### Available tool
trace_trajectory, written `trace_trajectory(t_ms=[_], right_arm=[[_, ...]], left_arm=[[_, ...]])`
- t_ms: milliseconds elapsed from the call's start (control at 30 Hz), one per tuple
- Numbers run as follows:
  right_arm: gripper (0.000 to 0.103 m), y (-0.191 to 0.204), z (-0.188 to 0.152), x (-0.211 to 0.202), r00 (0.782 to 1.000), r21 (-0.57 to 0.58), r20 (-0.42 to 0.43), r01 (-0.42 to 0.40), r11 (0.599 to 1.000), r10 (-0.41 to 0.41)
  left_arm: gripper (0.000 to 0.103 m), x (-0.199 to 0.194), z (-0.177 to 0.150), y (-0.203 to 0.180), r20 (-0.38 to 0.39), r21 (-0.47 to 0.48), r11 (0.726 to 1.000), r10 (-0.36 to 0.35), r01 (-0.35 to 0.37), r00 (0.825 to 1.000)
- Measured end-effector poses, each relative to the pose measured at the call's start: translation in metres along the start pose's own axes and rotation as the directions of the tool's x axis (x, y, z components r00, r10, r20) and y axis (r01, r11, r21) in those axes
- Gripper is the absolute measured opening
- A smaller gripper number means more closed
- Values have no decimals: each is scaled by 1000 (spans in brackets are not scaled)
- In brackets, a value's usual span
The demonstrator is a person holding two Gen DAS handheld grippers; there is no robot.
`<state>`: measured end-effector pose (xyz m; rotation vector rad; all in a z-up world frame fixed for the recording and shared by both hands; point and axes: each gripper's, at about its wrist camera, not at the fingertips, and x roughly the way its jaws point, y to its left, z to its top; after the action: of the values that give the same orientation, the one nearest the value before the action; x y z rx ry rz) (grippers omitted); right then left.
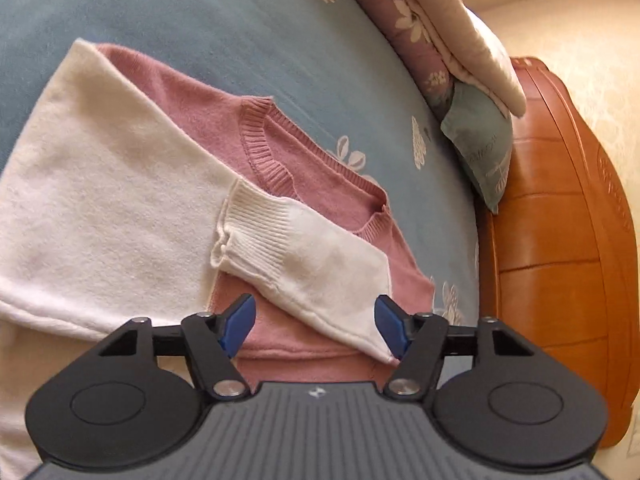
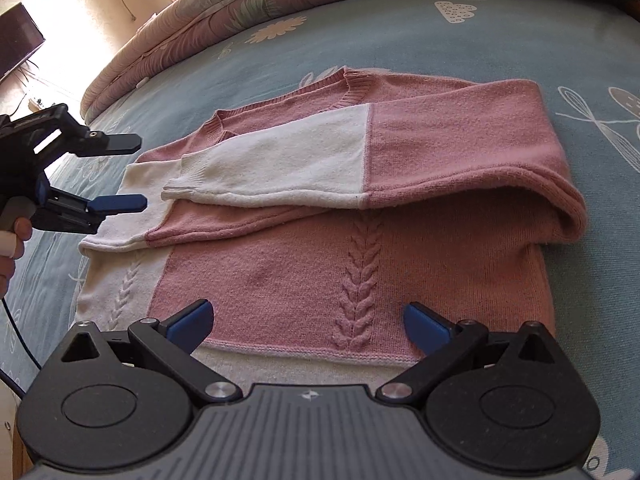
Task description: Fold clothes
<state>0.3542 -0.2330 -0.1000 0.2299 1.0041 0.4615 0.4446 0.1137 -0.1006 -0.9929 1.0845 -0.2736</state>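
**Both grippers hanging wide over a half-folded sweater**

Grippers are gaping empty: the left gripper (image 1: pixel 316 326) is hovering at the sweater's shoulder edge, over the white ribbed cuff (image 1: pixel 244 232), while the right gripper (image 2: pixel 308 326) is hanging spread above the hem. The pink-and-white knit sweater (image 2: pixel 320 264) is lying flat on the blue flower-print bedsheet (image 2: pixel 400 40), both sleeves crossing its chest. A quilted pink comforter (image 2: pixel 224 8) is bunching along the far side, and a teal pillow (image 1: pixel 480 140) is leaning against the wooden headboard (image 1: pixel 552 220). Bare sheet is running all round the sweater.
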Motion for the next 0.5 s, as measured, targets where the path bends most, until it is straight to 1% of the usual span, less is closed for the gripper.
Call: trace_trajectory(t_ms=[33,67,100,167,200,433,500], right_arm=[[103,-1,-1,-1,1000,2,3,-7,1000,7],[103,-2,-1,-1,1000,3,5,-12,1000,12],[103,-3,-1,-1,1000,4,7,-18,1000,18],[103,-6,-2,-2,1000,6,11,-28,1000,28],[103,-7,-3,-2,999,7,12,-34,999,34],[103,-14,-5,-4,998,11,23,-67,998,66],[103,-13,-5,-4,998,6,20,-63,998,62]], left_arm=[[60,6,2,5,3,-49,999,-12,12,1000],[60,13,2,12,1,-88,996,1,-1,1000],[60,18,1,17,-7,-107,994,20,-21,1000],[52,21,1,25,3,-135,990,26,-26,1000],[52,22,1,28,10,-150,988,27,-25,1000],[53,21,5,20,54,-113,990,85,-79,995],[50,20,6,17,67,-102,990,102,-95,993]])
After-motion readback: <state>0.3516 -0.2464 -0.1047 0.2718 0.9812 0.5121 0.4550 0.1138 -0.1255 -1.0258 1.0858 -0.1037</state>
